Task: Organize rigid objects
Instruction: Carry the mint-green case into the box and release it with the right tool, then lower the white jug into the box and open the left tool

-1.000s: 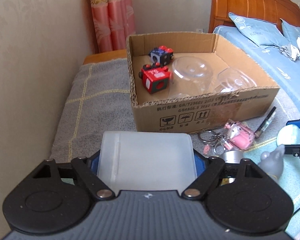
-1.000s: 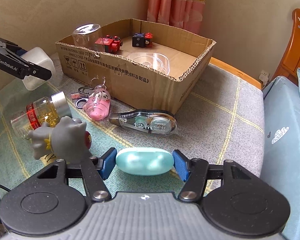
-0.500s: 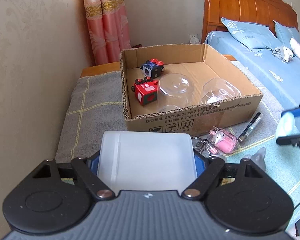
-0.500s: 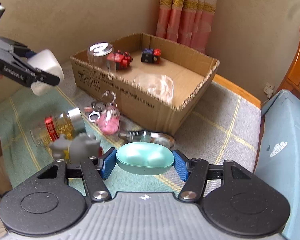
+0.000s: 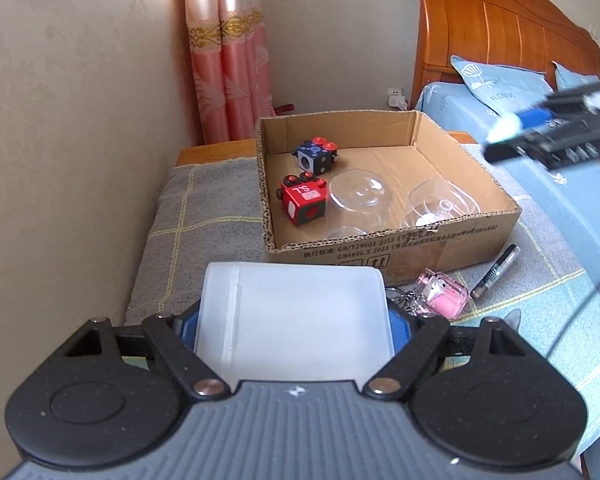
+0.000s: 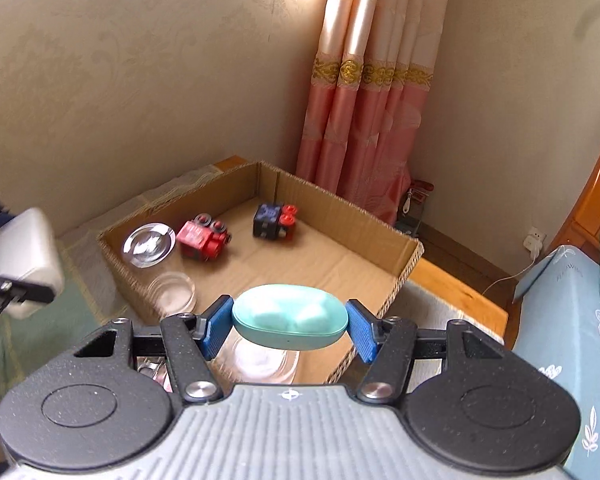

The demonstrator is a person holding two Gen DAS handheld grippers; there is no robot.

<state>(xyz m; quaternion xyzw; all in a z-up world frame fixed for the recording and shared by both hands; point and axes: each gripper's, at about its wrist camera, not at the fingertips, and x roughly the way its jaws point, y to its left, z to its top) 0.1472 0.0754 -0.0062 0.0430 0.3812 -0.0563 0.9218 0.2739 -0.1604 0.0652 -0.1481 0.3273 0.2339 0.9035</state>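
Two claws, each clamped on something. Left claw: blue pads pressed against both sides of a white plastic box, box filling the gap between them and sticking out forward, held just short of the near wall of the cardboard box. Right claw: pads tight on the two ends of a teal oval case, case lying crosswise between them, held in the air above the near corner of the cardboard box. Same claw seen from the left wrist camera at upper right, blurred, above the right-hand side of the carton.

Inside the cardboard box: a red cube near the left wall, a dark blue cube behind it toward the back corner, a clear glass just beside the red cube, a second clear dish to its right.

On the checked cloth in front of the carton: a pink bottle with key rings touching it, a black pen near them.
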